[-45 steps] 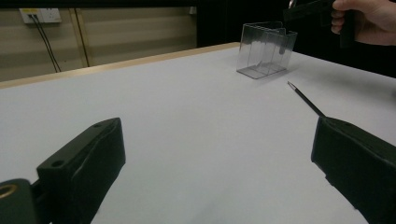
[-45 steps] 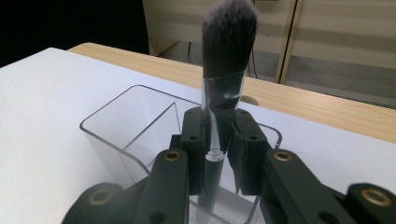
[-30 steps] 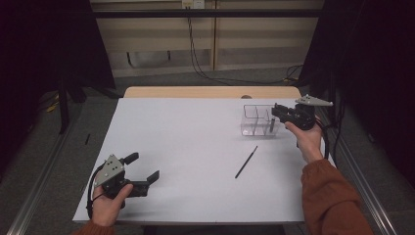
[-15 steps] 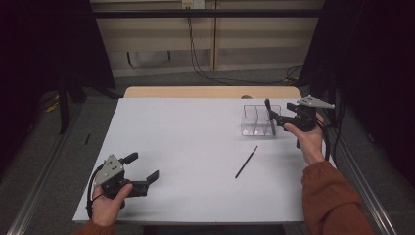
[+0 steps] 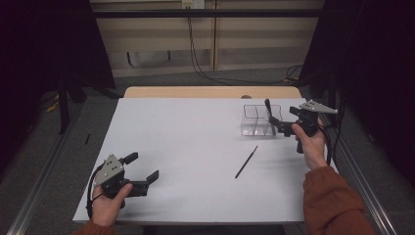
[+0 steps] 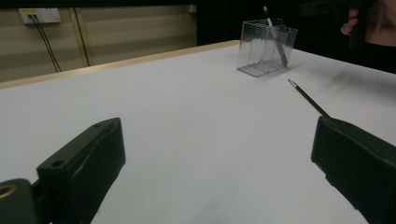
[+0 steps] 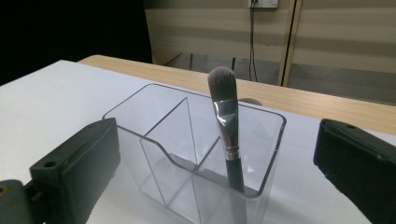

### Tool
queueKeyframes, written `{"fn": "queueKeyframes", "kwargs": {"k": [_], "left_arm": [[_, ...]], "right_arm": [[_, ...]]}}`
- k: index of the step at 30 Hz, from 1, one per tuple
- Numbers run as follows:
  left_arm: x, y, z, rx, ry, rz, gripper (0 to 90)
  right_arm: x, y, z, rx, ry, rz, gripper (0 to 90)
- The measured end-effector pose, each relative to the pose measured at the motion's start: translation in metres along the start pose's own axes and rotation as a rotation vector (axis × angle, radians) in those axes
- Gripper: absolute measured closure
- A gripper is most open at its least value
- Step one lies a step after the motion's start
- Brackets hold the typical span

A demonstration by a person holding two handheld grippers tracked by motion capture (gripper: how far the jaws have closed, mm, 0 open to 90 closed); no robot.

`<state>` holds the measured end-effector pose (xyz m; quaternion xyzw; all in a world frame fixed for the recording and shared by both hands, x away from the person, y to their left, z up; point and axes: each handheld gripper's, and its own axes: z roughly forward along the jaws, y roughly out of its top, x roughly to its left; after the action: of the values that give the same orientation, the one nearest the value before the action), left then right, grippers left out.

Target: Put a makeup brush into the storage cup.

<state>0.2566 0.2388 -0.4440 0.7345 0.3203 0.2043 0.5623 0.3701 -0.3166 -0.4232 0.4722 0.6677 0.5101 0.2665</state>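
The right gripper view showed a brush (image 7: 227, 126) standing in the clear holder (image 7: 154, 140) between the right gripper's (image 5: 275, 117) jaws, which had just spread off it.

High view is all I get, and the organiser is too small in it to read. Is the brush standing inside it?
Observer: Yes. In the right gripper view the brush stands bristles up in the organiser, in the right-hand compartment nearest that camera.
Operator: Is the right gripper off it?
Observer: The right gripper has just been opening; its jaws stand wide apart, clear of the brush.
Operator: And the stick on the table?
Observer: The left gripper view shows the stick lying flat, its fine tip towards the organiser.
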Motion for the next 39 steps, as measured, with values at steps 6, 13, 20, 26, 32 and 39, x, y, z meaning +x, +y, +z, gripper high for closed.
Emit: {"fn": "queueKeyframes", "kwargs": {"k": [6,13,20,26,32,39], "left_arm": [[0.001,0.0,-0.001,-0.003,0.003,0.0,3.0],[0.0,0.0,0.0,-0.005,0.001,-0.004,3.0],[0.0,0.0,0.0,-0.001,-0.001,0.002,3.0],[0.0,0.0,-0.001,-0.004,0.002,0.005,2.9],[0.0,0.0,-0.002,-0.005,0.004,0.005,3.0],[-0.001,0.0,-0.003,-0.007,0.011,-0.001,3.0]], "right_arm": [[0.004,-0.003,-0.01,-0.011,0.015,0.029,0.0],[0.012,-0.009,-0.022,-0.006,-0.001,0.002,0.4],[0.021,-0.017,-0.033,-0.027,0.007,-0.012,0.4],[0.029,-0.027,-0.043,-0.026,0.017,-0.02,0.3],[0.036,-0.032,-0.053,-0.025,0.027,-0.019,0.2],[0.043,-0.038,-0.064,-0.031,0.031,-0.022,0.4]]}}
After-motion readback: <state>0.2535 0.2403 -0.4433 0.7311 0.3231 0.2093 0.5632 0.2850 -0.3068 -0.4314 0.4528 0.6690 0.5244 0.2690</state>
